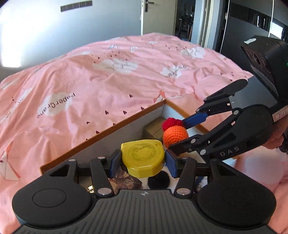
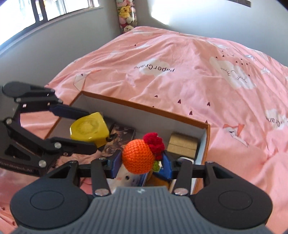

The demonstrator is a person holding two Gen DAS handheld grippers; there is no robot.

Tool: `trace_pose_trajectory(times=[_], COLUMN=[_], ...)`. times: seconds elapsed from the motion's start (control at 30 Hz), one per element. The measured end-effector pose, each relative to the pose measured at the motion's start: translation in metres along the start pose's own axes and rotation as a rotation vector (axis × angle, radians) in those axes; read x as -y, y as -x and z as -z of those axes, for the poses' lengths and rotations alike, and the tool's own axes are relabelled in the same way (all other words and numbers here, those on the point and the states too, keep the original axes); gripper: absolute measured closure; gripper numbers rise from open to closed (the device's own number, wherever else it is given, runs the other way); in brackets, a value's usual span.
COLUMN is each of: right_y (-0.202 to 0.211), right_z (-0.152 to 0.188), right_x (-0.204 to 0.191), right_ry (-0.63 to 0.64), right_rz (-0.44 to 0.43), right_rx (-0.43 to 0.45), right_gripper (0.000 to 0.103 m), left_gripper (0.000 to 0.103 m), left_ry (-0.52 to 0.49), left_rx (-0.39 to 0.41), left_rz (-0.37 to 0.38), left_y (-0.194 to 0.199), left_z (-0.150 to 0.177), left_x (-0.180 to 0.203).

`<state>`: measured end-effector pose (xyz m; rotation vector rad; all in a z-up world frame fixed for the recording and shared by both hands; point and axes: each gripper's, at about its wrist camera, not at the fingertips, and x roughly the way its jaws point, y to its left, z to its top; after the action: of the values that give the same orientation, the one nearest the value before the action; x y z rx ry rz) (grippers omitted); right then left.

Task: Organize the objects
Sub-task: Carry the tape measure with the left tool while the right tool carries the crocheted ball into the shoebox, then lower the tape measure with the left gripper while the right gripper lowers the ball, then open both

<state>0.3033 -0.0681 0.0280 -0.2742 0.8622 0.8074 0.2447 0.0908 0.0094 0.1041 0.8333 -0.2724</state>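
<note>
My left gripper (image 1: pixel 143 161) is shut on a yellow rounded plastic case (image 1: pixel 142 158) and holds it above the open cardboard box (image 1: pixel 100 135). It also shows in the right wrist view (image 2: pixel 84 134), with the yellow case (image 2: pixel 88 128) between its fingers. My right gripper (image 2: pixel 141 162) is shut on an orange crocheted ball with a red tuft (image 2: pixel 138 155), also above the box (image 2: pixel 149 109). In the left wrist view the right gripper (image 1: pixel 178 134) holds the crocheted ball (image 1: pixel 175 135) just beyond the yellow case.
The box lies on a bed with a pink cloud-print cover (image 1: pixel 90 81). Inside are a wooden block (image 2: pixel 182 144), a dark picture card (image 2: pixel 120 135), a black round thing (image 1: pixel 158 181) and other items. A door (image 1: pixel 158 16) stands beyond the bed.
</note>
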Motion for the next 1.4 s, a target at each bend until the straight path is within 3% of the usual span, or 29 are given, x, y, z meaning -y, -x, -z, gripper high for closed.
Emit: trace_pose_trajectory(times=[0.2,0.53,0.8,1.13,1.27,1.4], right_y=[-0.046,-0.084,-0.097,-0.103,-0.099,-0.095], right_z=[-0.009,-0.002,0.001,0.004,0.004,0.002], right_x=[0.004,0.011,0.017,0.023,0.022,0.022], right_ry=[0.106,0.09,0.061,0.026,0.039,0.043], right_rz=[-0.019,-0.034,-0.038,-0.021,-0.018,-0.013], right_rx=[-0.06,-0.152,-0.19,-0.236,-0.236,-0.231], right_gripper=[0.053,0.054,0.053,0.055,0.055,0.055], left_gripper=[0.043,0.043,0.043,0.042,0.042,0.042], left_ry=[0.002,0.002,0.032,0.03,-0.002,0.048], left_rx=[-0.087,-0.169,-0.229,-0.238,-0.215,-0.209], left_rz=[0.018,0.056,0.03,0.017,-0.027,-0.045], left_y=[-0.042,-0.081,-0.099,-0.108,-0.111,-0.115], left_z=[-0.005,-0.009,-0.006,-0.001,-0.004,-0.007], left_x=[-0.021,-0.024,-0.029,-0.03,-0.024,-0.024])
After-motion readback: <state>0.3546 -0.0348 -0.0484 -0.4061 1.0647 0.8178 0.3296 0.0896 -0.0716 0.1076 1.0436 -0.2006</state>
